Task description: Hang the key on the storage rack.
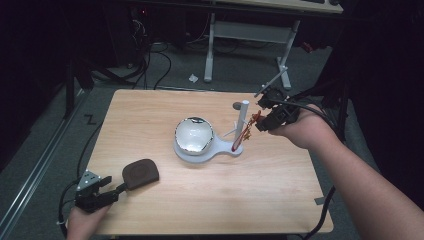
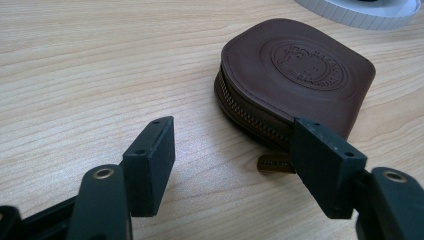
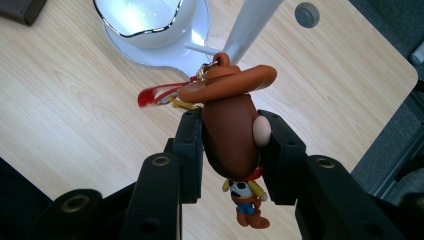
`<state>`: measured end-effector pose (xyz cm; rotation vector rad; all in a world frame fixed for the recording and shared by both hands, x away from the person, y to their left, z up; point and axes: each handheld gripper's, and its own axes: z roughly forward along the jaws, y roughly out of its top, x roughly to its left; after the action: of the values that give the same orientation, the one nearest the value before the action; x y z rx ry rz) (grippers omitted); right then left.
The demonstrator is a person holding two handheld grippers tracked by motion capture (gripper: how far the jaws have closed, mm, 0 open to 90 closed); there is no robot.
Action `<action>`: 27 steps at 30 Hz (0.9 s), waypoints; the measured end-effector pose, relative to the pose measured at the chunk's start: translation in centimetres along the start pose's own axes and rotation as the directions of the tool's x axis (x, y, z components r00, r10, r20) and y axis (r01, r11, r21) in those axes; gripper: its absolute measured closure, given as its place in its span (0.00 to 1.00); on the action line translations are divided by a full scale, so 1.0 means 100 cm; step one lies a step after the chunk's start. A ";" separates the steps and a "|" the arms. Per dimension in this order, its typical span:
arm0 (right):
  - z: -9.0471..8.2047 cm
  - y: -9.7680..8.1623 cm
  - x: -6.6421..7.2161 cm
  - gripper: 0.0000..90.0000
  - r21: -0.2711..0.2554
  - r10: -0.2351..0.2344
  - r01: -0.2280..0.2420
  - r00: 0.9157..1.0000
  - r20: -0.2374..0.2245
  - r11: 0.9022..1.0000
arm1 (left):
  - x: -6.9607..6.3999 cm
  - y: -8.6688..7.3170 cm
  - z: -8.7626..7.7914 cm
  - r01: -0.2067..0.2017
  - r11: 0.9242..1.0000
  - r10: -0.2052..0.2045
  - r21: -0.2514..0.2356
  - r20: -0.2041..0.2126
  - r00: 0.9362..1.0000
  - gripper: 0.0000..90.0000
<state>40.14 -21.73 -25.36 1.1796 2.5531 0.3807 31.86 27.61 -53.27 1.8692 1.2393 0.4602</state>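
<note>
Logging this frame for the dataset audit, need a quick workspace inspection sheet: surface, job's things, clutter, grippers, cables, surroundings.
Surface: wooden table, light grain, one round grey spot near the far edge.
Job's things: brown zip pouch flat at near left, zipped shut; white stand carrying a shiny bowl and an upright post; cowboy figure keychain with a red strap, held next to the post.
Clutter: nothing seen on the table.
Grippers: left hand-held gripper open, jaws at the pouch's zip edge; right hand-held gripper shut on the keychain's head.
Cables: black cable trailing off the table's right edge.
Surroundings: grey floor, a desk's white legs, tangled floor cables, dark room.
</note>
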 end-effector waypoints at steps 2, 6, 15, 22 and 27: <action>-0.001 0.002 0.002 0.73 -0.010 -0.007 0.007 1.000 -0.001 1.000 | 0.000 0.000 0.000 -0.001 1.000 0.001 0.000 0.000 1.000 0.39; -0.001 0.008 0.007 0.73 -0.016 -0.022 0.022 1.000 -0.007 1.000 | 0.000 0.000 0.000 -0.001 1.000 0.001 0.002 0.000 1.000 0.39; 0.006 0.023 0.011 0.73 -0.025 -0.041 0.041 0.999 -0.014 0.999 | 0.001 0.000 -0.001 0.000 1.000 0.000 0.001 0.000 1.000 0.39; 0.021 0.029 0.000 0.73 -0.019 -0.023 0.023 1.000 -0.006 1.000 | 0.001 -0.001 -0.001 0.001 1.000 -0.001 0.001 -0.001 1.000 0.39; 0.024 0.025 -0.005 0.73 -0.012 -0.016 0.016 1.000 -0.001 1.000 | 0.001 -0.001 0.000 -0.001 1.000 0.001 0.006 -0.002 1.000 0.39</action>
<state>43.09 -20.27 -26.53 1.1541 2.5560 0.3930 31.84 27.72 -53.36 1.8754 1.2419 0.4594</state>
